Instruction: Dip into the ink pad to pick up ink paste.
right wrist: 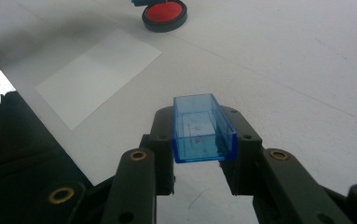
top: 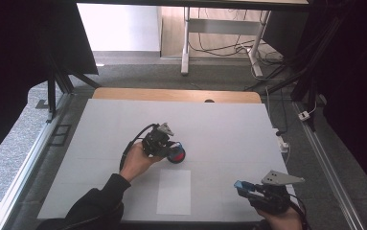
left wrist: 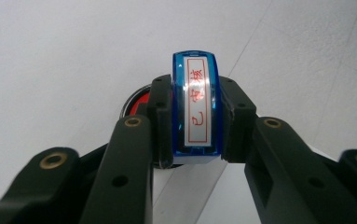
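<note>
My left gripper is shut on a blue stamp with a white label in red characters. It holds the stamp over a round black ink pad with a red face, seen mid-table as the ink pad under the left gripper; whether stamp and pad touch I cannot tell. Near the front right edge, my right gripper is shut on a clear blue cap. In the right gripper view the cap sits between the jaws of the right gripper, open side up, with the ink pad far off.
A white sheet of paper lies flat near the front edge between both hands, also seen as the paper. The table is covered by a large grey mat. Dark frame rails and cables run along both sides.
</note>
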`<state>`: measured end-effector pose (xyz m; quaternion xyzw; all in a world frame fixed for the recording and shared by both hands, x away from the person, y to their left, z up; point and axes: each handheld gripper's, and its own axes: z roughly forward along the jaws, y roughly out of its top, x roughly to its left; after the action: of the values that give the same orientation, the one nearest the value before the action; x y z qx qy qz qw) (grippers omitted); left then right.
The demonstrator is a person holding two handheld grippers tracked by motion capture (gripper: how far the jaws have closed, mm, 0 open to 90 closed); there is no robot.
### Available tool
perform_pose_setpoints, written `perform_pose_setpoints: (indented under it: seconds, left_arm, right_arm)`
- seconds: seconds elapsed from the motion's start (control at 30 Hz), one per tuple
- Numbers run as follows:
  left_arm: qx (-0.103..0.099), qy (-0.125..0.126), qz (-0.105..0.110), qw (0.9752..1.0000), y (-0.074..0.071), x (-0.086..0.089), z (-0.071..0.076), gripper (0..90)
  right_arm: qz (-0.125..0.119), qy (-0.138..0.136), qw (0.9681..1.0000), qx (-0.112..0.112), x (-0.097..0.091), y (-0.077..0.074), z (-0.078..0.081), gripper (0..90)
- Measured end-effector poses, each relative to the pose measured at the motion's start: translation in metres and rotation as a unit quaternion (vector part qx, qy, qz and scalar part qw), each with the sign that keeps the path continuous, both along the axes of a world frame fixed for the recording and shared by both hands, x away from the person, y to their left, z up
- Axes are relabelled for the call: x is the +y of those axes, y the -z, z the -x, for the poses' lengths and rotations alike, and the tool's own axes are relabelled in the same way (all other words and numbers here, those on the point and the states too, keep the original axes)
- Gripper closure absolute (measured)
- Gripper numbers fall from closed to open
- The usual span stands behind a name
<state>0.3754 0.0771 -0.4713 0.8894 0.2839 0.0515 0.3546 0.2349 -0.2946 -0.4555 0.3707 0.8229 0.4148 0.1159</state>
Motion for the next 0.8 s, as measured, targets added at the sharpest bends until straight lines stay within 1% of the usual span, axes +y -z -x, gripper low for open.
perform_pose_setpoints:
  seconds: [0.1,0.3,0.37,0.63,0.73,0.77,0.8]
  left_arm:
    - [0.001,0.002,0.007,1.0000,-0.002,0.003,0.003,70.0]
    - [-0.006,0.008,0.019,0.9998,-0.009,0.010,0.012,69.9]
    - [-0.004,0.012,0.026,0.9996,-0.012,0.012,0.015,69.9]
    - [-0.017,0.020,0.046,0.9986,-0.024,0.021,0.031,69.9]
    - [-0.014,0.022,0.058,0.9980,-0.026,0.023,0.036,69.9]
    - [-0.014,0.025,0.058,0.9979,-0.027,0.024,0.037,69.9]
    - [-0.010,0.026,0.064,0.9976,-0.028,0.024,0.038,69.9]
  right_arm:
    - [0.000,0.000,1.0000,0.000,0.000,0.000,0.000,68.4]
    - [-0.001,-0.002,1.0000,0.000,0.000,0.000,0.000,68.4]
    - [0.000,-0.003,1.0000,0.000,0.000,0.000,0.000,68.4]
    - [0.000,-0.004,1.0000,-0.001,0.001,0.000,0.000,68.4]
    - [0.002,-0.006,1.0000,-0.001,0.000,0.000,0.000,68.4]
    - [0.002,-0.006,1.0000,-0.001,0.000,0.000,0.000,68.4]
    - [0.002,-0.006,1.0000,-0.001,0.000,0.000,0.000,68.4]
